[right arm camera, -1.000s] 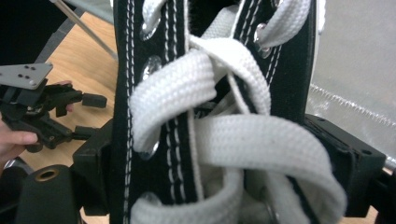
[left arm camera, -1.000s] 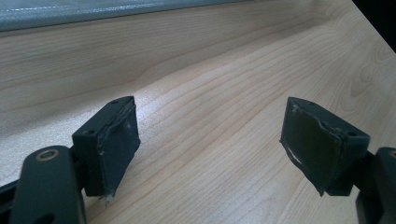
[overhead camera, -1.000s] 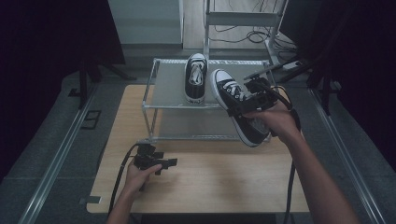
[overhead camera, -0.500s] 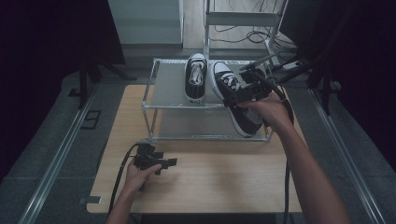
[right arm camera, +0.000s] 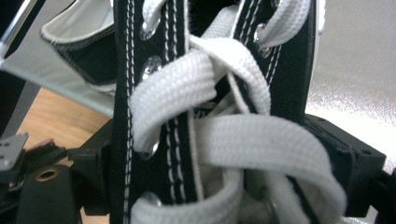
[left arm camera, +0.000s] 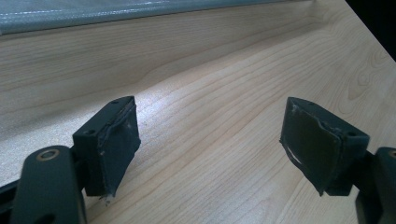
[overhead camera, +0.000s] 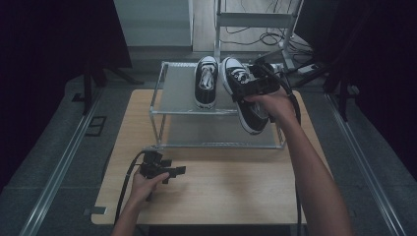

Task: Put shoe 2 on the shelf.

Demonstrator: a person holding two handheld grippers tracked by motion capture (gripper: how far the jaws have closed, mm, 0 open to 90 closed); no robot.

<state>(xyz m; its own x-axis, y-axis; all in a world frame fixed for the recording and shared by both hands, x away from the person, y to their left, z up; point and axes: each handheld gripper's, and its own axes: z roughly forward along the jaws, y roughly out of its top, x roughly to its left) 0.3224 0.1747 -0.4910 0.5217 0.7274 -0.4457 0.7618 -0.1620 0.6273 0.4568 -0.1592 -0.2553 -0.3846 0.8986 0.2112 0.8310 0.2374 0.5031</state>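
A black sneaker with white laces (overhead camera: pixel 206 81) lies on the top shelf of a metal rack (overhead camera: pixel 177 93), toe toward me. My right gripper (overhead camera: pixel 256 83) is shut on a second matching sneaker (overhead camera: pixel 248 105) just to the right of the first. It is tilted, and its near end hangs past the shelf's front edge. In the right gripper view my right gripper (right arm camera: pixel 219 154) clamps the laced upper of the sneaker (right arm camera: pixel 154 93) from both sides. My left gripper (overhead camera: pixel 164 169) rests low on the wooden table in front of the rack. In its own view, my left gripper (left arm camera: pixel 210 135) is open with nothing between the jaws.
The rack has a lower shelf (overhead camera: pixel 216 132) and stands at the back half of the wooden table (overhead camera: pixel 231 191). Behind the table stand a white metal frame (overhead camera: pixel 255 19) and cables on the floor. Rails run along both sides of the table.
My right gripper has carried the second sneaker left and farther back, up beside the first sneaker on the top shelf. The left gripper has stayed where it was.
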